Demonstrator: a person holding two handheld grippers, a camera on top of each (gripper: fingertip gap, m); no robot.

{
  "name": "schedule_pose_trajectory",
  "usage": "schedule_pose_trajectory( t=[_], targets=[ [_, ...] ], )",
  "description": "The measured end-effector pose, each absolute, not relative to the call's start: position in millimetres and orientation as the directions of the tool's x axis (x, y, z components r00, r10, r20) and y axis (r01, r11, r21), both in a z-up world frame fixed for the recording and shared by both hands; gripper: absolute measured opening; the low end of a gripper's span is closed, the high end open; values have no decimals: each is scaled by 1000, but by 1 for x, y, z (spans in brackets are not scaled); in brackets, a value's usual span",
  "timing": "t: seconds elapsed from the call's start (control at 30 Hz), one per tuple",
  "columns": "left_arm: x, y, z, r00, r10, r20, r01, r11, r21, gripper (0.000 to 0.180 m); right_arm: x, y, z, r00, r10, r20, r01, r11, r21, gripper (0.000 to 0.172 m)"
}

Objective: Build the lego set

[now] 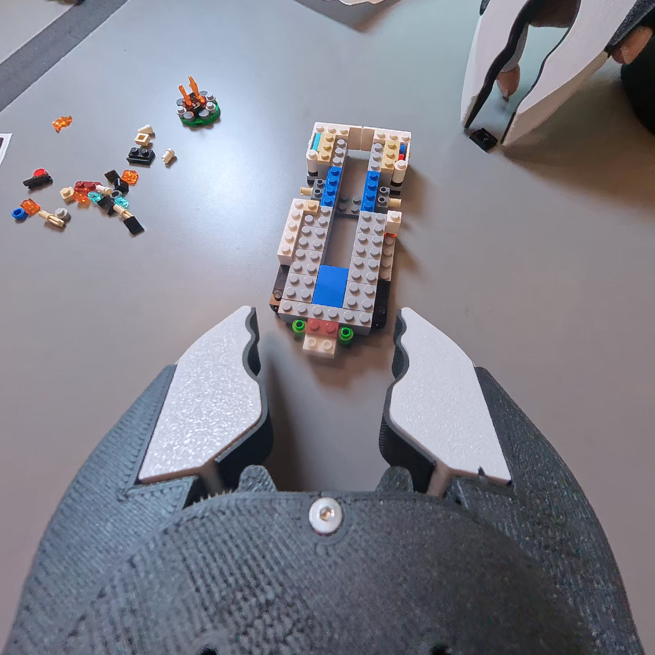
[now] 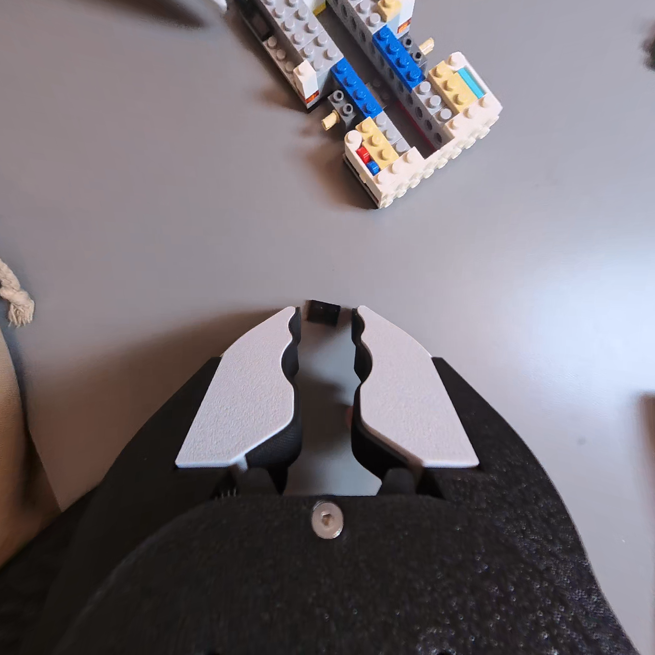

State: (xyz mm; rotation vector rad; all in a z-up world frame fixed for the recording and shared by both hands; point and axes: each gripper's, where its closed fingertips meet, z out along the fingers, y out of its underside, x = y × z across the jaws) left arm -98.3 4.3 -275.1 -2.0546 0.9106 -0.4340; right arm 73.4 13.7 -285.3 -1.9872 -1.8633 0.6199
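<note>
A long brick model of grey, white, tan and blue bricks lies on the grey table. My left gripper is open wide and holds nothing. Its fingertips stand on either side of the model's near end, apart from it, by the two green studs. My right gripper is open. A small black brick lies on the table at its fingertips, with a gap to each pad. The left wrist view shows this gripper at the upper right, with the black brick on the table at its tips. The model's white end lies ahead of the right gripper.
A heap of small loose pieces, black, orange, tan and red, lies at the left. A green round plate with orange flame pieces stands behind it. A frayed rope end shows at the left edge of the right wrist view.
</note>
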Motion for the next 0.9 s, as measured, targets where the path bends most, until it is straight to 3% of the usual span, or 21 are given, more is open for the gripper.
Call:
schedule_pose_trajectory(
  t=[0.23, 0.57, 0.9],
  targets=[
    [-99, 5, -276, 682, -731, -25, -454, -397, -798, 75, 74, 13, -288, 56, 998, -31, 876, -64, -478, 18],
    [-95, 4, -281, 670, -741, -40, -484, -396, -780, 74, 71, 12, -287, 13, 1000, 28, 878, 2, -479, 17],
    [-93, 3, -282, 671, -736, -86, -522, -388, -759, 61, 61, 18, -281, 9, 1000, 12, 851, -1, -526, 16]
  ],
)
